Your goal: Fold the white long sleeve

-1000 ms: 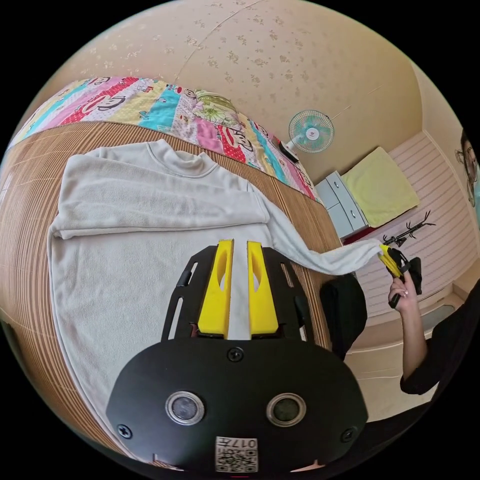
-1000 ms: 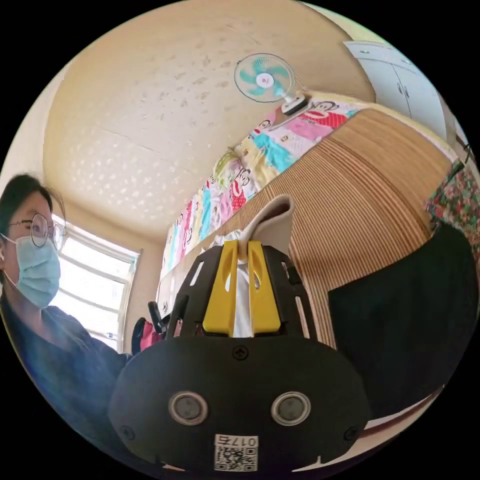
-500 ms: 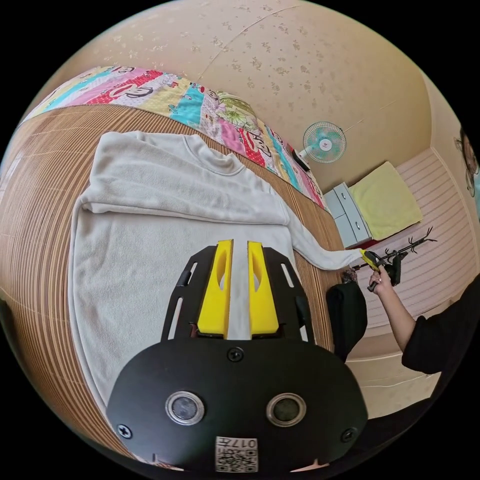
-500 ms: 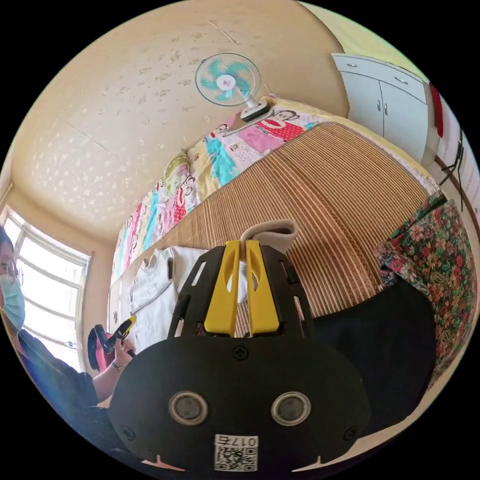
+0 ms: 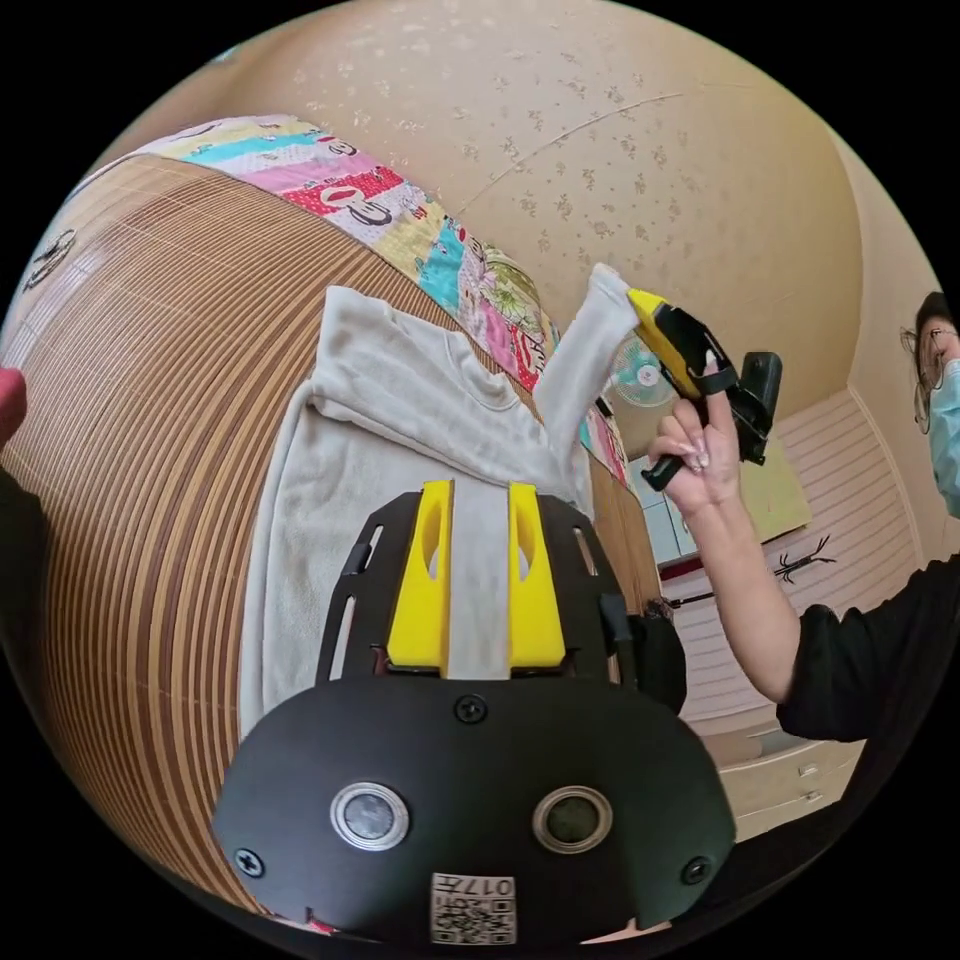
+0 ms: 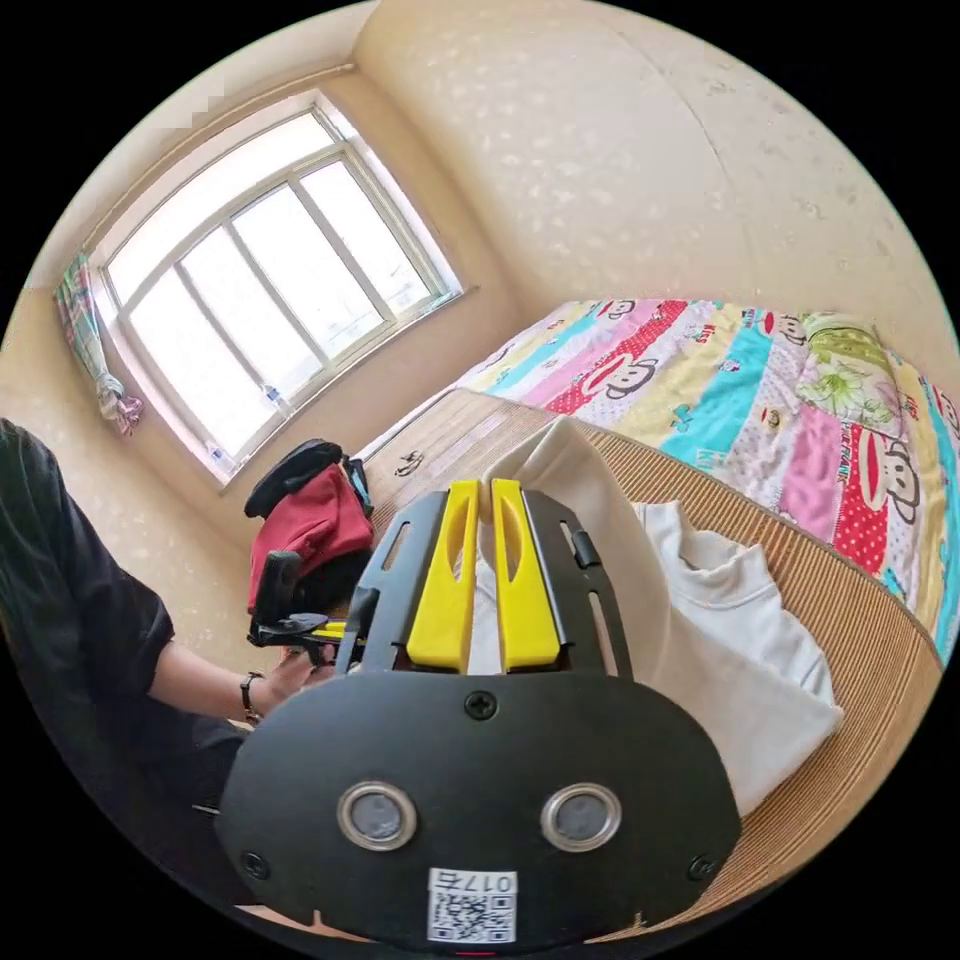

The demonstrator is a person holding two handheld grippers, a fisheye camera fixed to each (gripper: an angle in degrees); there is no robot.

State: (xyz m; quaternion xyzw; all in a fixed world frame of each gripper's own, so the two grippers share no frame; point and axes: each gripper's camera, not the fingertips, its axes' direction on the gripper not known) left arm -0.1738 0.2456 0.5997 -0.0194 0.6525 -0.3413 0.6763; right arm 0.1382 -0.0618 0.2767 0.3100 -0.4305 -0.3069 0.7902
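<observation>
The white long sleeve shirt (image 5: 330,520) lies flat on the striped bamboo mat (image 5: 150,400), with one sleeve folded across its chest. My left gripper (image 5: 478,490) hovers over the shirt's lower body, jaws apart and gripping nothing. A hand holds my right gripper (image 5: 640,300) raised above the shirt's far shoulder, shut on the cuff of the other sleeve (image 5: 590,340), which hangs up from the shoulder. In the right gripper view the cuff (image 6: 560,470) sticks out between the closed jaws of the right gripper (image 6: 478,490), above the shirt (image 6: 740,640). The left gripper (image 6: 335,630) shows low at the left.
A colourful patchwork quilt (image 5: 400,215) runs along the wall side of the mat (image 6: 860,620). A fan (image 5: 640,375) and white drawers (image 5: 790,790) stand beyond the bed. A black cloth (image 5: 655,660) hangs at the bed's edge. A red and black bag (image 6: 310,520) sits under the window (image 6: 250,290).
The right gripper has carried the sleeve from stretched out sideways, past the bed edge, up and in over the shirt. The left gripper's jaws stand slightly wider.
</observation>
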